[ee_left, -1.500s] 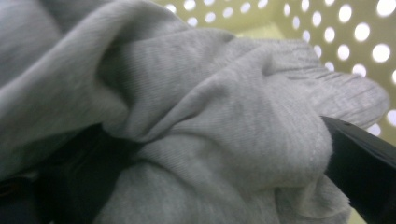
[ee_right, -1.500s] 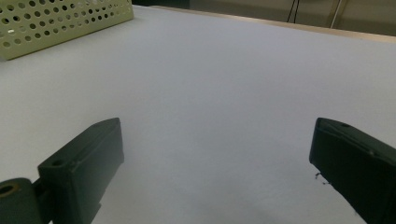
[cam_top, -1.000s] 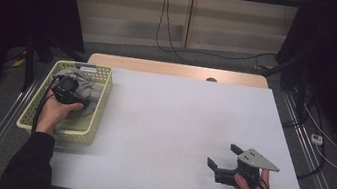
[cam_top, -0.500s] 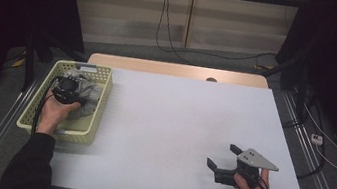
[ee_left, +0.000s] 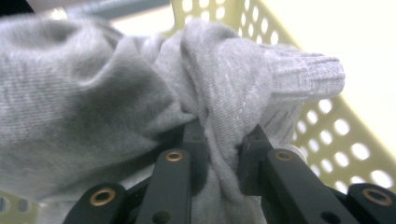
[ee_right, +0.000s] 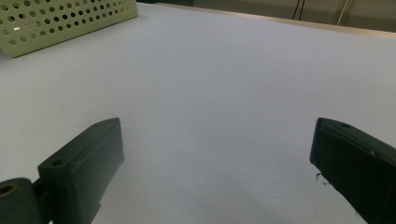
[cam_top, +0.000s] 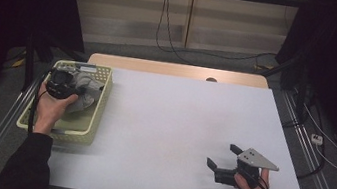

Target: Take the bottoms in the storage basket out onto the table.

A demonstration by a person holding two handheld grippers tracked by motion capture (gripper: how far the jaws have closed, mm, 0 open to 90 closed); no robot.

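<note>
A grey knit garment (cam_top: 85, 91) lies bunched in a pale yellow perforated basket (cam_top: 81, 132) at the table's left edge. My left gripper (cam_top: 68, 83) hangs over the basket. Up close, its two black jaws pinch a fold of the grey garment (ee_left: 93, 102), so the left gripper (ee_left: 222, 142) is shut on the cloth. A ribbed cuff (ee_left: 308, 74) sticks out to the right, with the basket wall (ee_left: 341, 135) behind it. My right gripper (cam_top: 221, 158) rests low at the table's front right, pointing left. Its jaws stand wide apart with nothing between them, as the right gripper (ee_right: 215, 154) view shows.
The white tabletop (cam_top: 177, 121) stretches between the two hands. A strip of bare wood (cam_top: 175, 70) runs along the far edge. The basket's corner (ee_right: 56, 18) sits far off in the right gripper view. Cables (cam_top: 321, 142) lie on the floor to the right.
The left hand has risen a little over the basket, and the grey garment has come up with it. The right hand has kept still.
</note>
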